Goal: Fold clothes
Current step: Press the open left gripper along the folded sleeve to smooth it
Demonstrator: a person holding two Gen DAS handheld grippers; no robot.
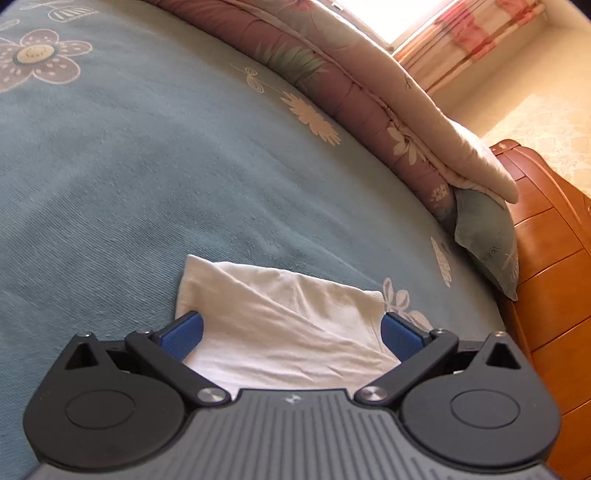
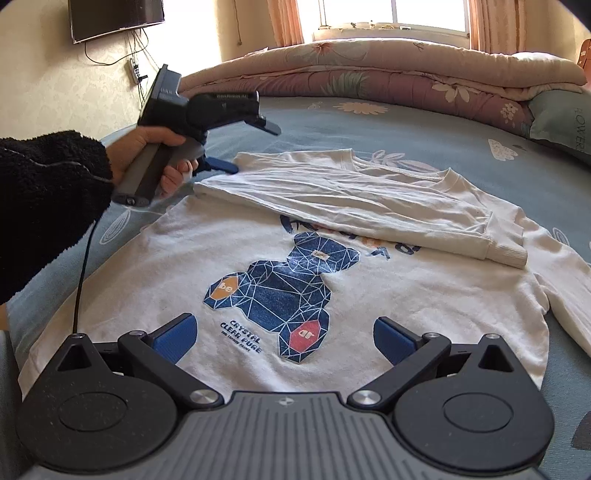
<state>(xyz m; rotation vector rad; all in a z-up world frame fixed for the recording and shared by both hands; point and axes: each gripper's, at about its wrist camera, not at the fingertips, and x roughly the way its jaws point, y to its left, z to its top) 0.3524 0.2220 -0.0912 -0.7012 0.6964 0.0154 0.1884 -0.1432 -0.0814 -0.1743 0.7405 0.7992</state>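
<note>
Blue floral bedsheet [image 2: 424, 122] as the base of everything. Folded quilt [image 2: 369, 70] along its far edge, under the window. White sweatshirt [image 2: 177, 266] spread flat at the sheet's middle, bear print up, one sleeve [image 2: 369, 206] folded across the chest. Left gripper [image 1: 291, 334] over the sweatshirt's shoulder fold, jaws wide apart, gripping nothing. Right gripper [image 2: 282, 338] above the hem, likewise wide open, empty. Hand [image 2: 147, 155] around the left gripper's handle.

The left wrist view sits low and close over a white cotton sweatshirt [image 1: 288, 325], facing the wooden headboard [image 1: 546, 258]. The right wrist view looks across the blue flowered bedsheet [image 2: 369, 122] toward the window [image 2: 391, 14] — both share sweatshirt, sheet and the folded pink quilt [image 2: 369, 70].
</note>
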